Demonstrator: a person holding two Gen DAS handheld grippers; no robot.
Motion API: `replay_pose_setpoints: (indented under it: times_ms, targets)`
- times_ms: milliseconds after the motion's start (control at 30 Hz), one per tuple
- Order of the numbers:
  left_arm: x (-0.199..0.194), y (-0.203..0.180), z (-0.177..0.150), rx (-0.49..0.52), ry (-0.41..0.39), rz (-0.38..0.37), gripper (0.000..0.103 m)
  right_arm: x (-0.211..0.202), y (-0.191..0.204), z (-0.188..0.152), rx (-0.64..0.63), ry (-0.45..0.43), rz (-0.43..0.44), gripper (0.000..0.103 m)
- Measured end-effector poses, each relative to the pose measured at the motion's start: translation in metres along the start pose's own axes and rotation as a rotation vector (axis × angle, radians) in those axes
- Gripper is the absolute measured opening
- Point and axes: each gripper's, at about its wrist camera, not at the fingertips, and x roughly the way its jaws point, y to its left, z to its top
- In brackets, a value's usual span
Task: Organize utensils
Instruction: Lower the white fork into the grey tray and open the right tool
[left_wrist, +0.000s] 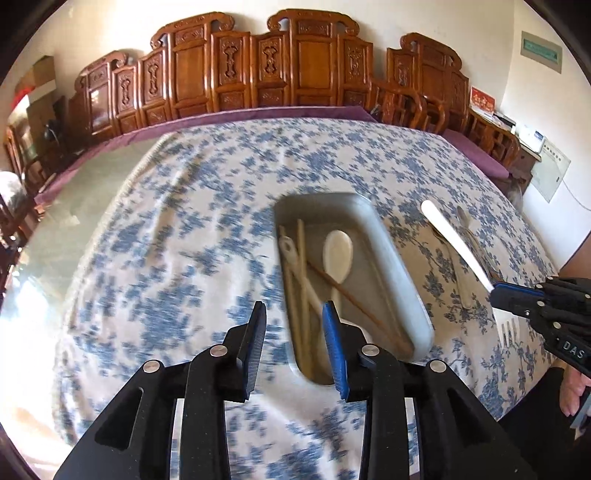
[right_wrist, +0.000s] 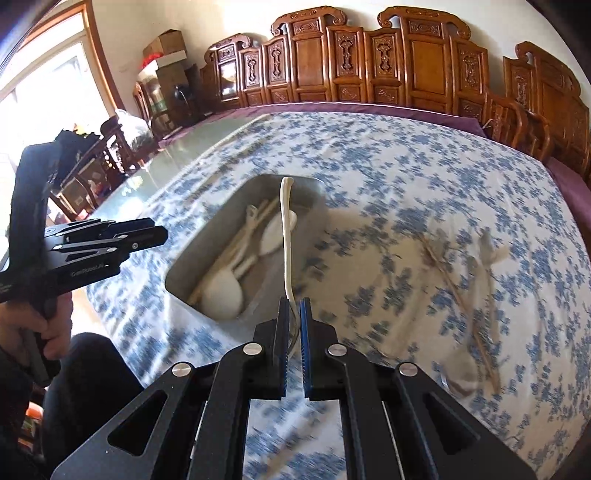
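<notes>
Blue-flowered cloth (right_wrist: 424, 155) covers the tabletop, with a grey metal tray (right_wrist: 295, 184) resting on it. White spoons (right_wrist: 225, 291) and pale chopsticks (left_wrist: 301, 295) lie jumbled inside the tray. The right gripper (right_wrist: 294, 304) is clamped on a white fork (right_wrist: 285, 236) near its tines, the handle pointing out over the tray. The left gripper (left_wrist: 294, 310) hangs above the tray's near end, jaws parted and holding nothing. More utensils (right_wrist: 480, 280), blurred, lie loose on the cloth toward the right edge.
</notes>
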Motion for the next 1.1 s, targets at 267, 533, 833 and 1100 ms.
replay_pose_setpoints:
  times_ms: [267, 533, 833, 1100]
  targets:
    - [-0.024, 0.04, 0.004, -0.012, -0.031, 0.04, 0.034, 0.026, 0.033, 0.026, -0.005, 0.015, 0.014, 0.007]
    - [-0.027, 0.061, -0.001, -0.043, -0.036, 0.036, 0.034, 0.062, 0.059, 0.044, -0.023, 0.052, -0.016, 0.007]
    - [-0.025, 0.066, -0.005, -0.053, -0.03, 0.038, 0.034, 0.1, 0.065, 0.048, -0.002, 0.108, -0.022, 0.008]
    - [-0.024, 0.057, -0.007, -0.03, -0.027, 0.034, 0.04, 0.091, 0.065, 0.042, 0.003, 0.089, -0.008, 0.008]
